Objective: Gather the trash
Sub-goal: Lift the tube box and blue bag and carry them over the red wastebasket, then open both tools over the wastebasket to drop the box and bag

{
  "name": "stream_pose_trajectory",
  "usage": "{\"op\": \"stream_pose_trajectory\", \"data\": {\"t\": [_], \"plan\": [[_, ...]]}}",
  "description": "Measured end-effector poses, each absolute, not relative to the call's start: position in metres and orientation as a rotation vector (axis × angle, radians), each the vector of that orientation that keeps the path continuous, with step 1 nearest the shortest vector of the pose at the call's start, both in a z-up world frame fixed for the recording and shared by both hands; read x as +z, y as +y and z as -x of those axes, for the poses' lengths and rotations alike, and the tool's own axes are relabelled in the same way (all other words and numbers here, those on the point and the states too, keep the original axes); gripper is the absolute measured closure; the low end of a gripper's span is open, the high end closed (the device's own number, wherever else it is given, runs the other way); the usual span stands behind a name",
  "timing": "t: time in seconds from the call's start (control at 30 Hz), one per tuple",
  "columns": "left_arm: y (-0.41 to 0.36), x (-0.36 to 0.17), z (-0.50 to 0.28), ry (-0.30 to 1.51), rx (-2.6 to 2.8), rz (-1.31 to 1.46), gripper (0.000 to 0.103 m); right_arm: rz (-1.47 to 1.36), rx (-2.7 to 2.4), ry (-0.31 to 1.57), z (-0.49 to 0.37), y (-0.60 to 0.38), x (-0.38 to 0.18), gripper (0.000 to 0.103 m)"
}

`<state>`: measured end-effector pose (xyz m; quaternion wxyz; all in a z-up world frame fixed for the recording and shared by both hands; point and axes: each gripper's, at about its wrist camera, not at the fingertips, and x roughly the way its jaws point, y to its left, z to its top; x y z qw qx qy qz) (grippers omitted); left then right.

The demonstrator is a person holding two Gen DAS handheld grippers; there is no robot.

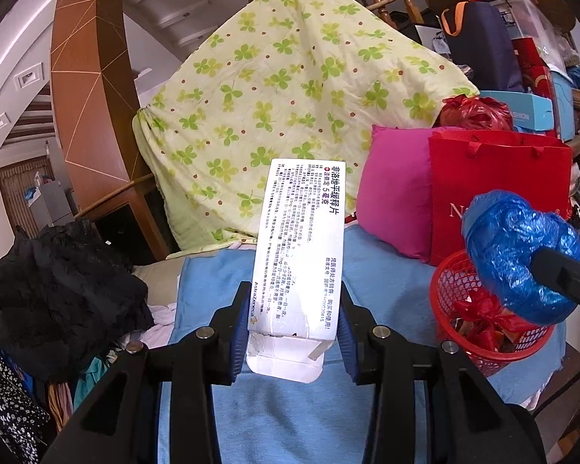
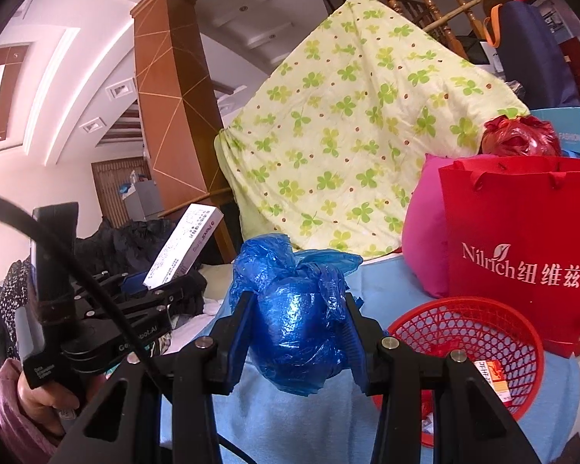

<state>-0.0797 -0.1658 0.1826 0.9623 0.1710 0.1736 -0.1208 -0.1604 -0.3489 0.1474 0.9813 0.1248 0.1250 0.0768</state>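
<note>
Pinching white medicine box (image 1: 297, 255), left gripper (image 1: 294, 332); long axis forward-up. Right gripper (image 2: 297, 328) clamping blue bag bundle (image 2: 297, 309).

My left gripper (image 1: 294, 328): matt black plastic, ribbed blue pads, on a glossy white cardboard medicine box (image 1: 299, 247). My right gripper (image 2: 299, 342): a crinkled, shiny blue plastic bag (image 2: 299, 321). Red basket (image 2: 483, 332): smooth plastic mesh. Blue cloth (image 1: 290, 417) beneath: soft, matt. Red paper bag (image 2: 522, 239), matt.
</note>
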Motion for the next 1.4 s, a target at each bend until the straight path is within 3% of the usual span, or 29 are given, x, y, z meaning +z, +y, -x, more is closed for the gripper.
{"op": "stream_pose_trajectory", "data": {"t": [1.0,1.4], "plan": [[-0.205,0.173,0.099,0.351,-0.32,-0.415,0.061,-0.301,0.095,0.222,0.191,-0.37,0.149,0.056],[-0.192,0.15,0.076,0.45,-0.301,-0.374,0.062,-0.317,0.065,0.229,0.19,-0.378,0.147,0.056]]}}
